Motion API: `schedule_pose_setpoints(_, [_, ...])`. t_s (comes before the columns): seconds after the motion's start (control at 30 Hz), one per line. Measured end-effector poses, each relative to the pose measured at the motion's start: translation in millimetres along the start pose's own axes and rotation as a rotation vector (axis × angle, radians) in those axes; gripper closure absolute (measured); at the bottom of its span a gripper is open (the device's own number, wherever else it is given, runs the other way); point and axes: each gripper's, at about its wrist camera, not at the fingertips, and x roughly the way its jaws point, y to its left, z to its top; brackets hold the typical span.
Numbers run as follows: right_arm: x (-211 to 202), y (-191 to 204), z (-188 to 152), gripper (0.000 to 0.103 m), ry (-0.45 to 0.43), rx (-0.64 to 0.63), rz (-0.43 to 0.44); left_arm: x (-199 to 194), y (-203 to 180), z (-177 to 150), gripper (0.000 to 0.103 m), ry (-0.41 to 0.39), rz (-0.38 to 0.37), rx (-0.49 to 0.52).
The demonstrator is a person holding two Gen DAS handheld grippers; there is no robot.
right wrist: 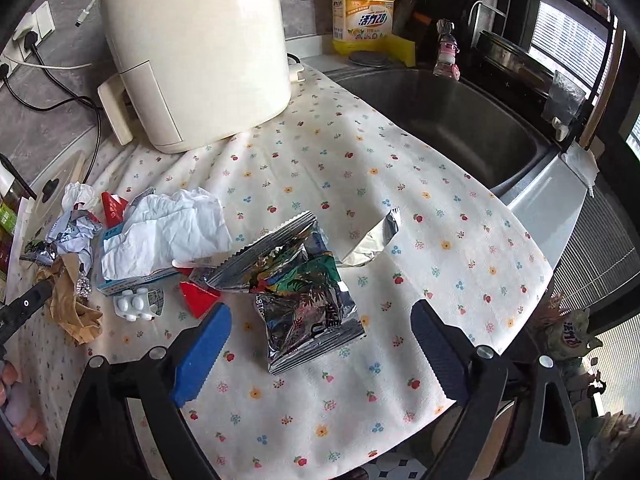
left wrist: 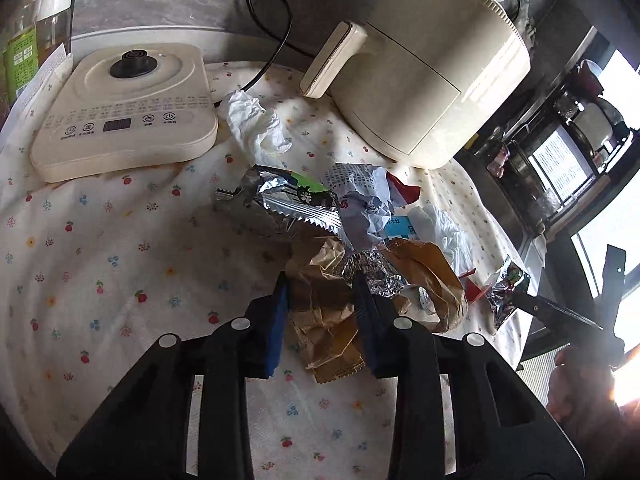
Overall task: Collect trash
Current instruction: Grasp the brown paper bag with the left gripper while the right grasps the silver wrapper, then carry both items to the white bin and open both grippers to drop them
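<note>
In the left wrist view the left gripper (left wrist: 322,280) is seen at lower centre, its blue-padded jaws partly closed around a crumpled brown paper bag (left wrist: 332,312); both pads appear pressed to the paper, with a ball of foil (left wrist: 374,274) just beyond the far pad. Above it in the frame a silver snack wrapper (left wrist: 288,204), crumpled printed paper (left wrist: 360,204) and a white tissue (left wrist: 256,126) are heaped on the floral tablecloth (left wrist: 100,240). A flat cream appliance base (left wrist: 124,112) is found at upper left, a cream air fryer (left wrist: 424,64) at upper right.

In the right wrist view the right gripper (right wrist: 316,320) is held wide open at lower centre — nothing is gripped. A shiny printed snack bag (right wrist: 304,300) lies between its jaws, untouched by either. A torn foil strip (right wrist: 378,238) lies just above and to the right. Crumpled tissue on a small carton (right wrist: 160,232) is seen at centre left, a yellow detergent bottle (right wrist: 362,8) at top — beside the steel sink (right wrist: 448,120).
</note>
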Motion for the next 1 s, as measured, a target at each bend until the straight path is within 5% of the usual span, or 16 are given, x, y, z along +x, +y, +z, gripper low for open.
schedule_pose_setpoints(0.07, [10.0, -0.9, 1.5, 0.02, 0.022, 0.003, 0.003, -5.0, 0.7, -1.0, 0.075, -0.01, -0.005, 0.005])
schedule_pose_setpoints(0.13, [19.7, -1.1, 2.6, 0.038, 0.054, 0.003, 0.023, -11.1, 1.4, -2.3, 0.081, -0.019, -0.008, 0.009])
schedule_pose_setpoints(0.3, [21.9, -0.1, 1.5, 0.07, 0.062, 0.003, 0.083, -29.5, -1.1, -8.2, 0.081, -0.052, 0.029, 0.014])
schedule_pose_setpoints(0.4, [14.4, -4.3, -0.7, 0.08, 0.048, -0.009, 0.121, -41.1, -6.2, -14.4, 0.081, -0.082, 0.051, 0.006])
schedule_pose_setpoints(0.57, [-3.1, -19.9, -7.7, 0.088, 0.021, -0.035, 0.189, -60.8, -21.5, -28.4, 0.081, -0.133, 0.089, -0.009])
schedule_pose_setpoints(0.6, [-5.8, -23.2, -9.3, 0.096, 0.021, -0.037, 0.203, -64.4, -25.1, -32.2, 0.081, -0.14, 0.1, -0.013])
schedule_pose_setpoints(1.0, [-43.0, -74.3, -32.5, 0.097, 0.0, -0.068, 0.318, -108.0, -79.7, -79.2, 0.081, -0.202, 0.213, -0.042])
